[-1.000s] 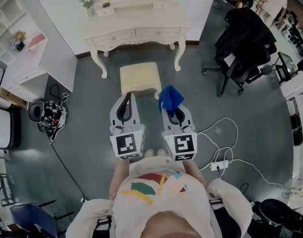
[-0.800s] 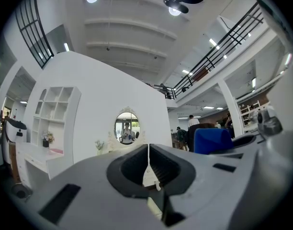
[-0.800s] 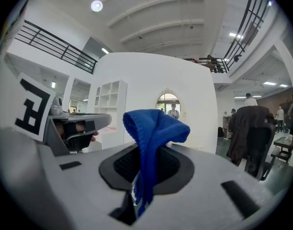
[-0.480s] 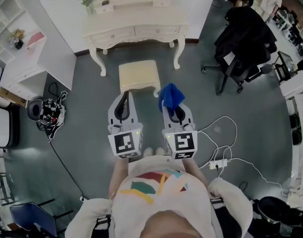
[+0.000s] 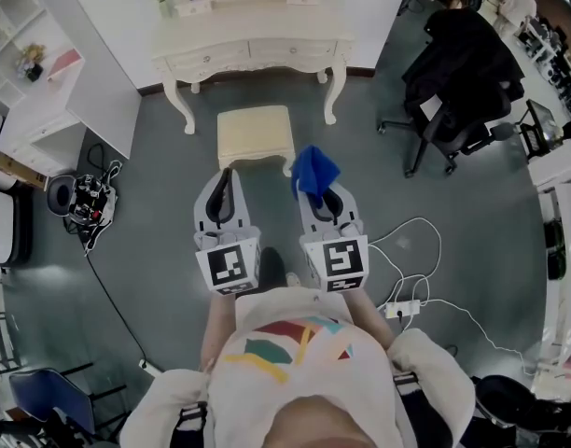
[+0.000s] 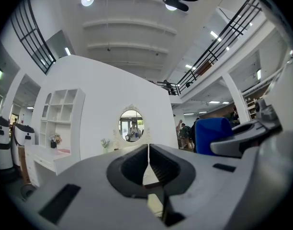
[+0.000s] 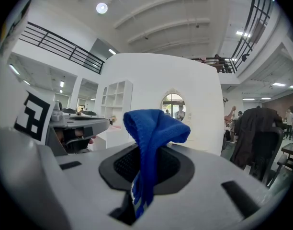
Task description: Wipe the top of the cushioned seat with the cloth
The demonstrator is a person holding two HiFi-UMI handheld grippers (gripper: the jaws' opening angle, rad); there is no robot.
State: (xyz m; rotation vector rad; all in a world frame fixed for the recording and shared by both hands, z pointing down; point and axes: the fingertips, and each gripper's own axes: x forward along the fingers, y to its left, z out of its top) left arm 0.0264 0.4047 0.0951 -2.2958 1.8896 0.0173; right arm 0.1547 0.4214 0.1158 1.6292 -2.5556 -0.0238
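A cream cushioned stool [image 5: 255, 135] stands on the grey floor in front of the dressing table, in the head view. My right gripper [image 5: 321, 189] is held just right of and nearer than the stool, shut on a blue cloth [image 5: 313, 173] that sticks up from its jaws. In the right gripper view the blue cloth [image 7: 150, 143] fills the space between the jaws. My left gripper [image 5: 226, 180] hovers just nearer than the stool's front edge, shut with nothing in it; in the left gripper view its jaws [image 6: 148, 161] meet. Both grippers are above the floor, apart from the stool.
A white dressing table [image 5: 253, 49] with an oval mirror [image 6: 131, 125] stands behind the stool. A black office chair [image 5: 453, 82] is at the right. White cables and a power strip [image 5: 397, 310] lie on the floor at the right. White shelving [image 5: 29, 73] and black gear [image 5: 80, 201] are at the left.
Both grippers have moved forward toward the stool along with the person, the right one still carrying the blue cloth. The stool now sits closer to the gripper tips.
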